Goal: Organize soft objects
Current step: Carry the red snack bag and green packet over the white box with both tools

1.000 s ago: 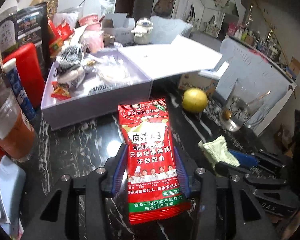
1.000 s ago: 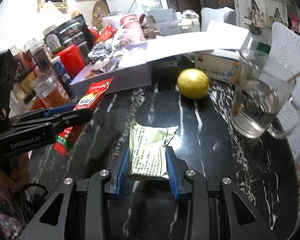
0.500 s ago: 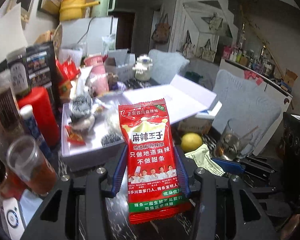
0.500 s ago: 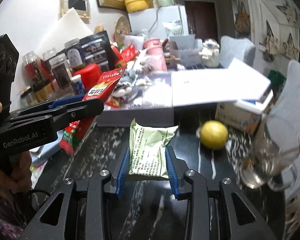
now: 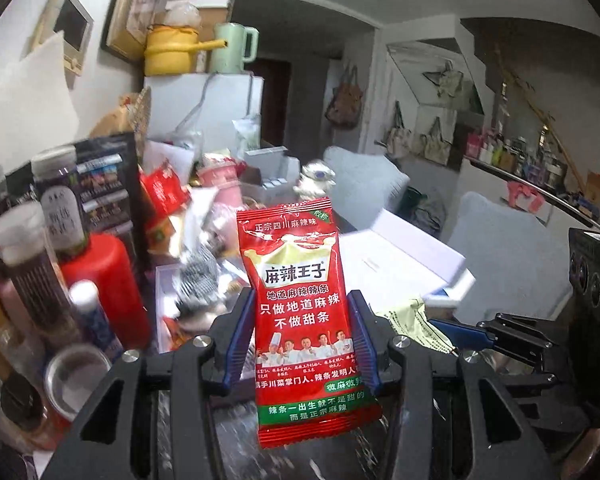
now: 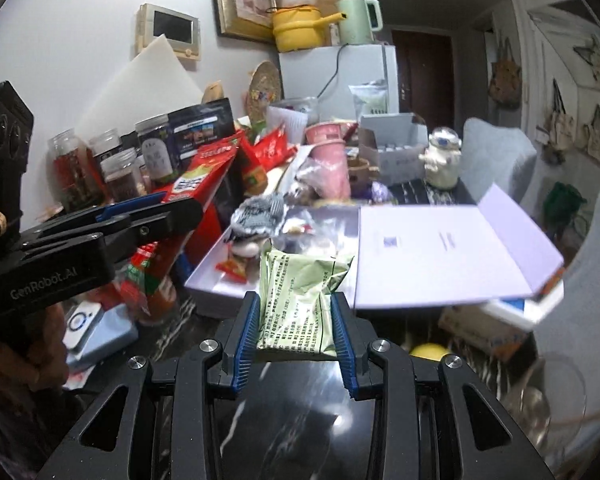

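Over the cluttered worktop, left gripper pinches a red spicy-strip packet, right gripper a green sachet; either slippery pack could slide out short of the lilac box.

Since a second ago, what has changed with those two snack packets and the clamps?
Both packets went up off the dark table: the left gripper lifted the red packet, the right gripper the green packet, toward the open white box. Neither was let go; both grips stayed the same. The box's contents look unmoved.
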Demonstrator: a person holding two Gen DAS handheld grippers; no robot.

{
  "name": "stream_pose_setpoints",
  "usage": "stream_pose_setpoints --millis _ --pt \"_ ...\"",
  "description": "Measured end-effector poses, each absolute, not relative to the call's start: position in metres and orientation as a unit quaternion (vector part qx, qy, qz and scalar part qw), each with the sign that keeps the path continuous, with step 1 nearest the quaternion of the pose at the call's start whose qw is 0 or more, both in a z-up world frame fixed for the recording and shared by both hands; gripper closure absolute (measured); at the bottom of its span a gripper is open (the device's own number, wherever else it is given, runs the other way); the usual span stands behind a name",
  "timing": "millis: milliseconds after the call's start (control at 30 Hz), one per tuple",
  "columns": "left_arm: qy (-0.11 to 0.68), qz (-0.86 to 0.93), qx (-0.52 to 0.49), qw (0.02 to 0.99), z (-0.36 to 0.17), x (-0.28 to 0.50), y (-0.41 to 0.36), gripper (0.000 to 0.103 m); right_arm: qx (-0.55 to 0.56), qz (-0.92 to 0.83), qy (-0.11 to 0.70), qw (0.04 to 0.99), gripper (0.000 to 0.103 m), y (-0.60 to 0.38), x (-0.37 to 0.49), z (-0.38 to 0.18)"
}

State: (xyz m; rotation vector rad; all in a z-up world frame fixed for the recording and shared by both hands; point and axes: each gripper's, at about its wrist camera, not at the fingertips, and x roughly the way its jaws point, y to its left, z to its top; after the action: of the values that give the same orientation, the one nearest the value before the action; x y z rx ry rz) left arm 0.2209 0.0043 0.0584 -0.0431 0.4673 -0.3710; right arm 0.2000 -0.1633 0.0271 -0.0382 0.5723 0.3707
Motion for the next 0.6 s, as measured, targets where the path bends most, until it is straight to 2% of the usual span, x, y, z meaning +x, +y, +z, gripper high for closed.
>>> stream_pose_setpoints --millis 600 --pt "0.202 -0.121 -0.026 0.972 0.071 0.311 0.016 0.058 -0.043 0.165 0.25 0.953 0.068 -0.148 0.299 0.048"
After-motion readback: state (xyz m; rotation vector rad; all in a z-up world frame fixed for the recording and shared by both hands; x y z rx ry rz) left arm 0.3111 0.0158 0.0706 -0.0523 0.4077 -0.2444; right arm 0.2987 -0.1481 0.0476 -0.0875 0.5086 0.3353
